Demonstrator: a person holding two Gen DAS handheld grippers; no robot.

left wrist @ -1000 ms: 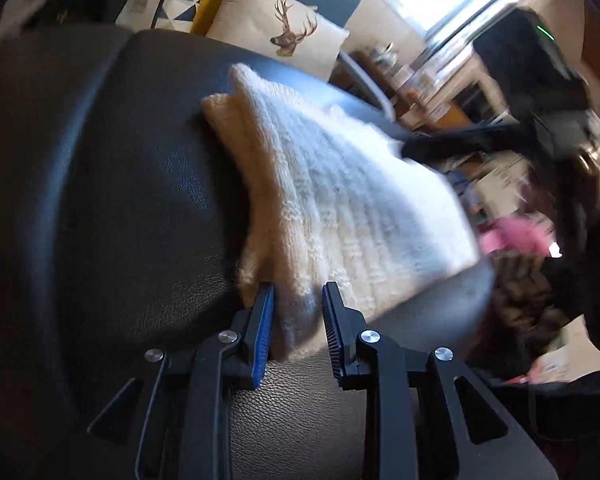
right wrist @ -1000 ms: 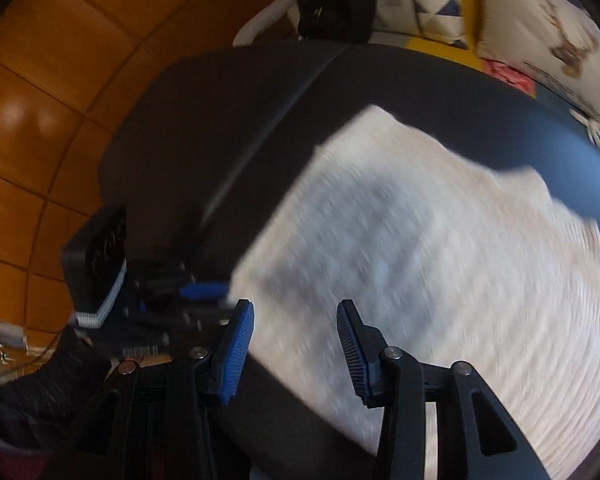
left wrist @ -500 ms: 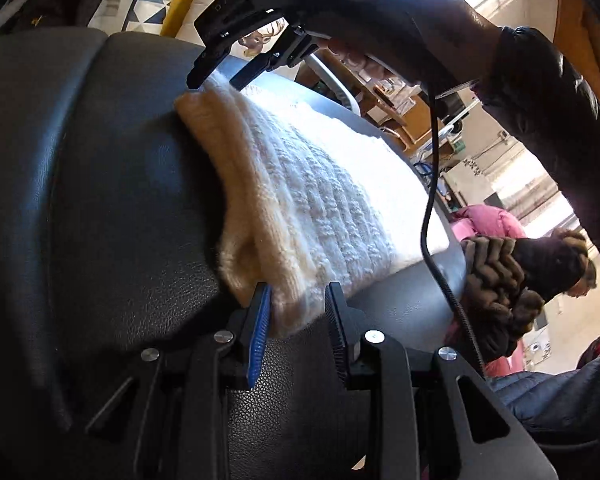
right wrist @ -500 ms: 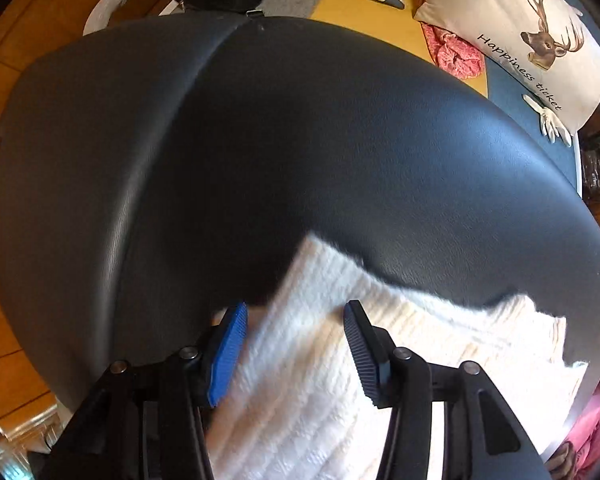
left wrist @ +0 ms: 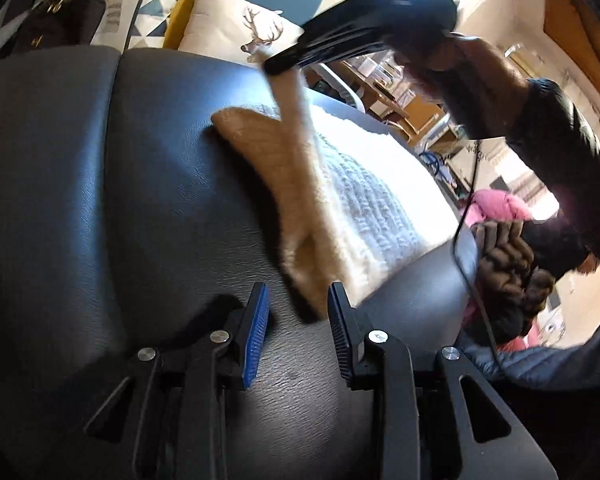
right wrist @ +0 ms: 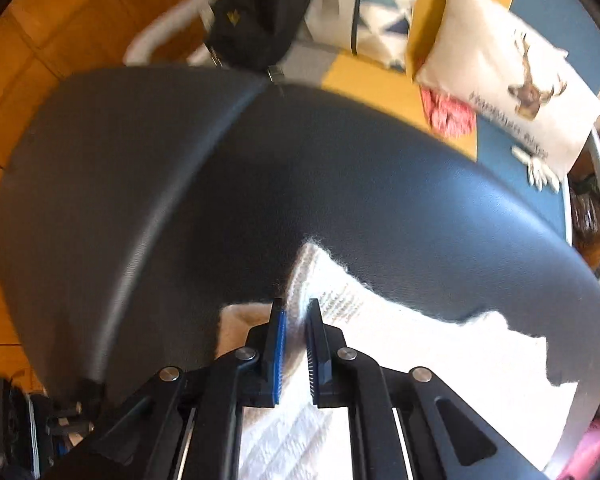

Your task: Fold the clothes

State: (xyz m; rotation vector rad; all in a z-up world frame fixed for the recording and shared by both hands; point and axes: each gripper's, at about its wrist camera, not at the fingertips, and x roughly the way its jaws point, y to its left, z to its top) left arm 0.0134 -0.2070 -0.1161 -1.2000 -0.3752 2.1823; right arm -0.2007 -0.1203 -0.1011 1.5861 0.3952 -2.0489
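A: Sweater [left wrist: 364, 208], cream knit, folded, lying on the black seat [left wrist: 100, 200], toward its right edge. One corner is pulled up off the pile.

B: Who's got the corner?

A: Right gripper [right wrist: 296, 332]. Jaws narrow, pinched on the knit edge. From the left camera that gripper [left wrist: 340, 48] shows blurred above the far end, with the strip of sweater hanging from it.

B: Left gripper [left wrist: 296, 320]?

A: Jaws apart, low over the seat at the near end. Sweater's near corner sits blurred between the tips; nothing clamped.

B: Clutter?

A: Deer cushion [right wrist: 512, 76] and a triangle-print cushion [right wrist: 384, 8] behind the seat, black bag [right wrist: 256, 20] beside them, something pink [right wrist: 448, 112] under the deer cushion. Pink and brown clothes [left wrist: 500, 240] heaped off the right edge. A cable [left wrist: 472, 272] dangles across them.

B: Anything blocking?

A: The sleeved arm [left wrist: 540, 128] crosses the top right of the left view and covers the room behind.
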